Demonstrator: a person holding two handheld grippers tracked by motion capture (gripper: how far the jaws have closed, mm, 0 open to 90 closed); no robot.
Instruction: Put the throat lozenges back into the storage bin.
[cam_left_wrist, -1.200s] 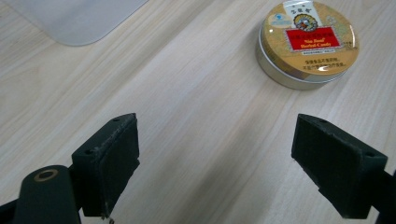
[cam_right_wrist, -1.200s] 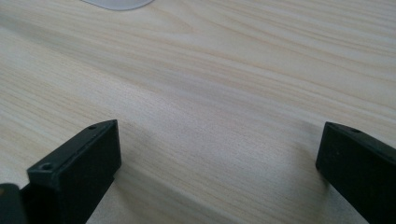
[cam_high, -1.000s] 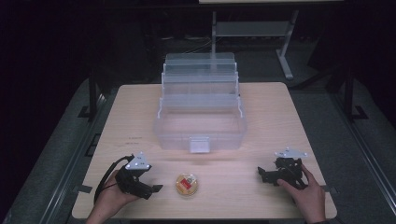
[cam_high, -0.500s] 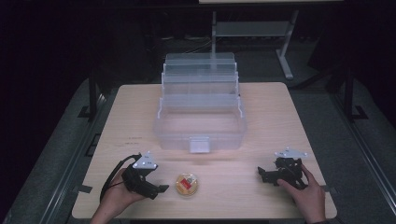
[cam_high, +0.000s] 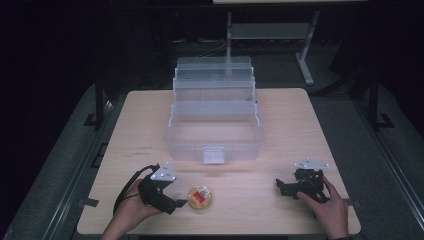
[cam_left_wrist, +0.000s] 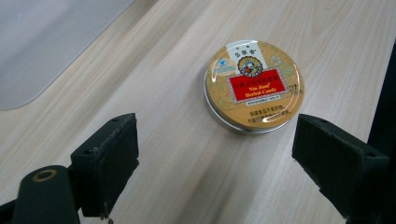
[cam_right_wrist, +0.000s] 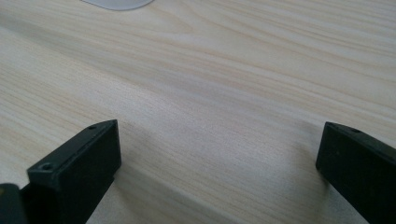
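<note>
table (cam_high: 150, 125): we work at its near edge | clear box (cam_high: 215, 131): stands open mid-table, nothing in it yet | right gripper (cam_high: 283, 187): jaws wide, idle | left gripper (cam_left_wrist: 215, 154): jaws spread, tin not yet gripped | candy tin (cam_left_wrist: 254, 85): flat on table just ahead; grasp and stowing remain, we judge
</note>
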